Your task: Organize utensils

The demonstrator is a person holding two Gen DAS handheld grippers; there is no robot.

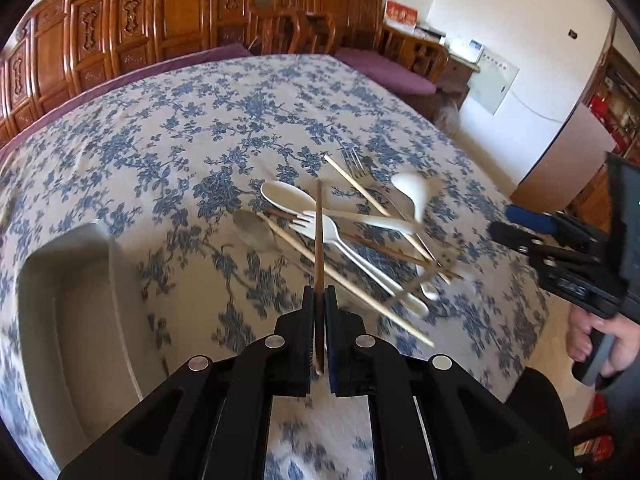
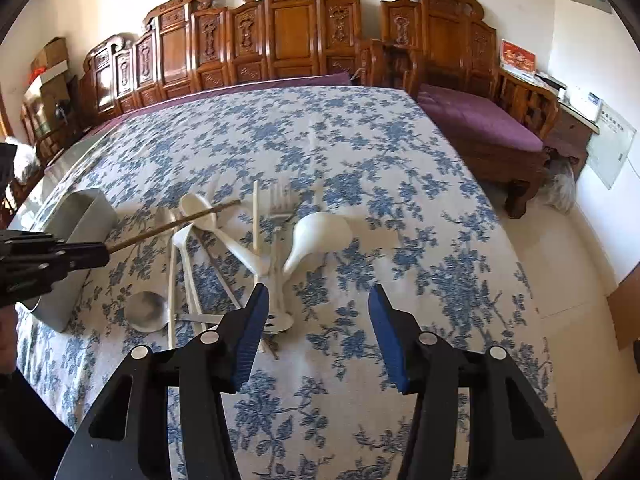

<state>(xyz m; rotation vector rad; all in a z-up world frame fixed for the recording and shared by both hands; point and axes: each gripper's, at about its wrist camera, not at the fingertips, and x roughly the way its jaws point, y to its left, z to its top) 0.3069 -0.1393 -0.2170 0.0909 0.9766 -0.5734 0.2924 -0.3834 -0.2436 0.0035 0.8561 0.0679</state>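
My left gripper (image 1: 319,294) is shut on a dark brown chopstick (image 1: 318,236) and holds it above the utensil pile; it also shows in the right wrist view (image 2: 172,225). The pile lies on the floral tablecloth (image 2: 320,136): white spoons (image 2: 316,232), a white plastic fork (image 1: 320,226), a metal fork (image 2: 280,204), a metal spoon (image 2: 146,312), pale chopsticks (image 2: 255,216) and another dark chopstick. My right gripper (image 2: 318,300) is open and empty, just in front of the pile. It appears at the right edge of the left wrist view (image 1: 516,228).
A grey rectangular container (image 1: 76,320) stands on the table left of the pile, seen also in the right wrist view (image 2: 82,216). Carved wooden chairs (image 2: 296,28) with purple cushions line the far side. The table's right edge drops to a pale floor (image 2: 560,280).
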